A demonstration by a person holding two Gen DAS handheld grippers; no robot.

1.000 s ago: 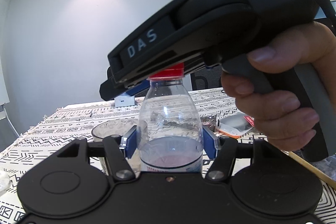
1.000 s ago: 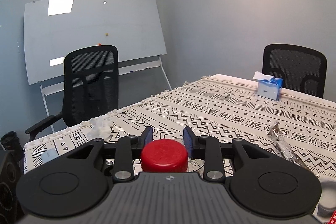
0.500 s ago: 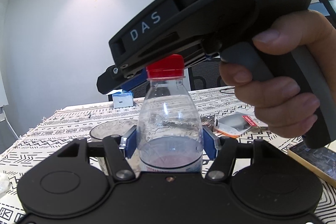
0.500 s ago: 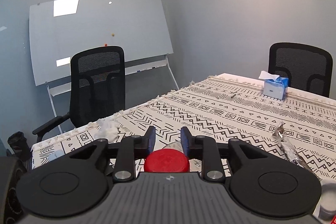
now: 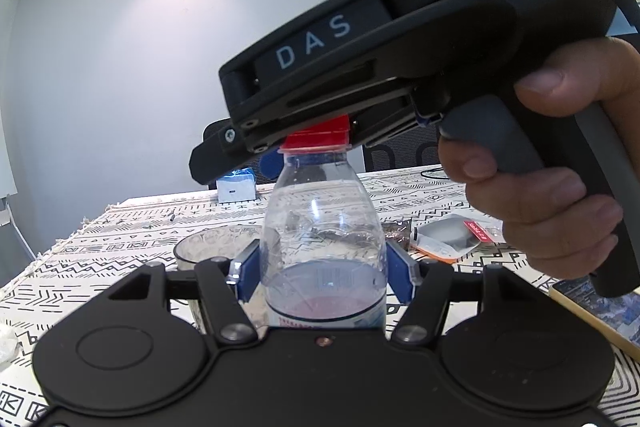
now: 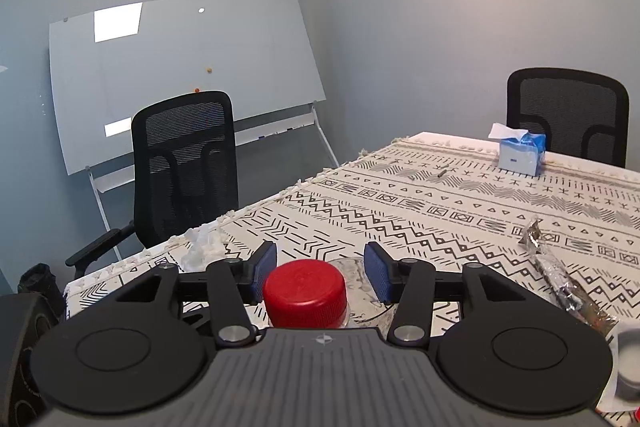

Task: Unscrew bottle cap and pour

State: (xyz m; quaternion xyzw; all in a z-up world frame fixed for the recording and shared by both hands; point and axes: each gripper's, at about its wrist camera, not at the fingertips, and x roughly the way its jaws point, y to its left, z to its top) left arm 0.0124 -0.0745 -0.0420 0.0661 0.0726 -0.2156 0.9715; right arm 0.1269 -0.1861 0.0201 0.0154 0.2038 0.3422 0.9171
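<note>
A clear plastic bottle (image 5: 322,235) with some pinkish liquid stands upright, and my left gripper (image 5: 324,269) is shut on its body. Its red cap (image 5: 316,137) is on the neck. My right gripper (image 6: 320,269) hovers over the bottle top, held by a hand (image 5: 560,163). In the right wrist view the red cap (image 6: 305,293) sits between the blue pads (image 6: 378,275), which stand apart from it with a gap on each side, so the right gripper is open. A glass bowl (image 5: 212,247) sits just behind the bottle on the left.
The table has a black-and-white patterned cloth (image 6: 440,211). A blue tissue box (image 6: 520,155) stands at the far edge. Foil wrappers (image 6: 560,279) and a white packet (image 5: 448,239) lie to the right. Black chairs (image 6: 184,167) and a whiteboard (image 6: 180,67) stand beyond the table.
My right gripper rose and closed narrower above the cap, then came back down with its pads spread wide around the cap. The left gripper kept its hold on the bottle.
</note>
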